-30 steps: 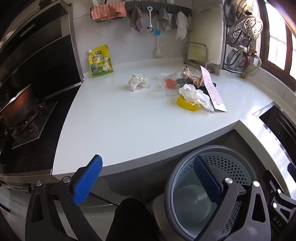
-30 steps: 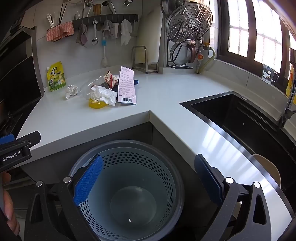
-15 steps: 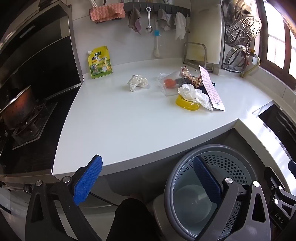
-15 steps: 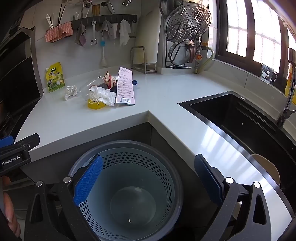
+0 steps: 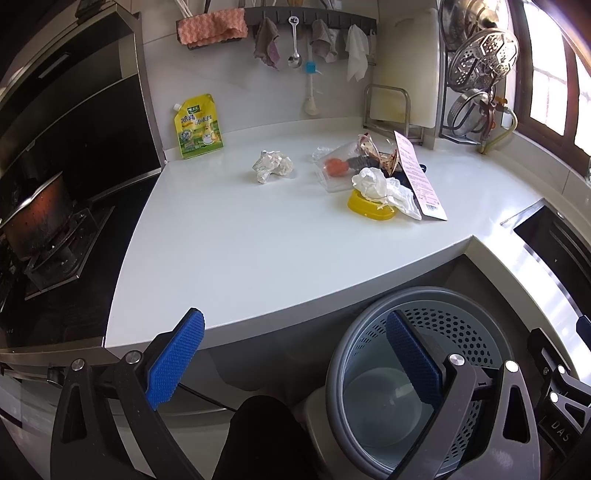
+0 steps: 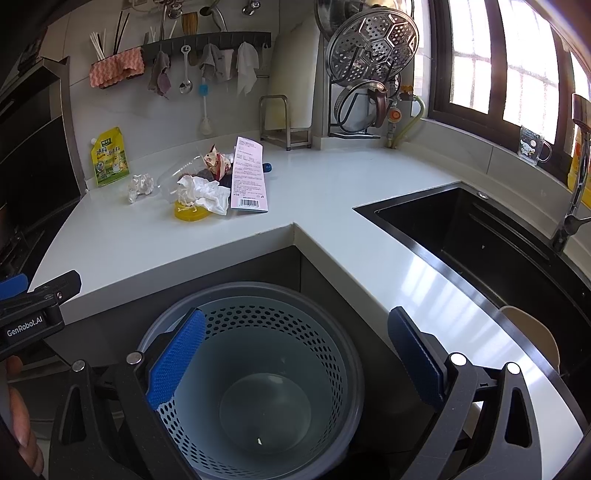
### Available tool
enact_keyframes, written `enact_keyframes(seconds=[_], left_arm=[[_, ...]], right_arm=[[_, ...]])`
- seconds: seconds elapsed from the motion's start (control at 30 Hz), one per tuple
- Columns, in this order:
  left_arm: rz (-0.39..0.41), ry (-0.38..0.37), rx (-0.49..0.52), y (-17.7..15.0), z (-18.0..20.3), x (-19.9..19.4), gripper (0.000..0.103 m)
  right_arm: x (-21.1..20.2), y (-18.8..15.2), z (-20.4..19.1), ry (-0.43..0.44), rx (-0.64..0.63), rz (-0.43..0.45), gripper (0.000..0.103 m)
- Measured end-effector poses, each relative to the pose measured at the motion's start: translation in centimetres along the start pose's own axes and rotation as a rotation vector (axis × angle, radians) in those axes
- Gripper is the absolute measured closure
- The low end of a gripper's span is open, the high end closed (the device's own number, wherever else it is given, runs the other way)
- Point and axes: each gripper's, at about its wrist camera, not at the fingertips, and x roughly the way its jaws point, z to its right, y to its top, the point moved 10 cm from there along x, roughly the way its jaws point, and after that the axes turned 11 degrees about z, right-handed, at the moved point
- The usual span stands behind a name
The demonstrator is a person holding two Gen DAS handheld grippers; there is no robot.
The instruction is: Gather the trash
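Trash lies on the white counter [image 5: 240,251]: a crumpled paper ball [image 5: 272,166], a clear plastic bag with something orange [image 5: 334,168], a white tissue on a yellow lid [image 5: 371,206], a snack wrapper [image 5: 373,151] and a long receipt [image 5: 419,177]. The same pile shows in the right wrist view around the tissue [image 6: 203,194] and the receipt [image 6: 249,179]. A grey perforated bin [image 6: 258,369] stands on the floor below the counter corner. My left gripper [image 5: 295,362] is open and empty before the counter edge. My right gripper [image 6: 295,362] is open and empty above the bin.
A yellow pouch [image 5: 197,127] leans on the back wall. A stove with a pot [image 5: 37,221] is at the left. A black sink [image 6: 498,240] is at the right. Utensils and cloths hang on a rail [image 5: 310,33]; a dish rack [image 6: 369,74] stands at the back.
Both views have shifted only slightly; the grippers stay open and the trash has not moved.
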Motion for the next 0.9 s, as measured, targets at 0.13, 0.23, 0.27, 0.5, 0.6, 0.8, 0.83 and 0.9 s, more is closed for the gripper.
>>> enact_keyframes(seconds=[0.13,0.23,0.27,0.5,0.6,0.8,0.83,0.9], left_arm=[[0.0,0.003,0.003,-0.05,0.1,0.03,0.006],[0.0,0.002,0.004,-0.11,0.19,0.02,0.006],[0.001,0.002,0.005,-0.09,0.21,0.03,0.006],[0.005,0.0,0.009,-0.08,0.28,-0.1,0.006],[0.003,-0.002,0.011,-0.17,0.37,-0.09,0.006],[0.004,-0.004,0.016,-0.21,0.53,-0.15,0.006],[0.003,-0.005,0.014,-0.23,0.53,-0.16,0.006],[0.001,-0.003,0.014,-0.21,0.54,-0.11,0.006]], right_arm=[[-0.03,0.12,0.03,-0.001,0.001,0.001,0.009],[-0.2,0.34,0.07,0.0,0.003,0.004,0.009],[-0.24,0.46,0.07,0.0,0.003,0.005,0.009],[-0.34,0.52,0.19,0.0,0.005,0.007,0.009],[-0.35,0.54,0.18,0.001,0.005,0.006,0.009],[-0.39,0.66,0.33,0.001,0.006,0.007,0.009],[-0.4,0.64,0.32,0.002,0.006,0.007,0.009],[-0.41,0.66,0.33,0.0,0.006,0.01,0.009]])
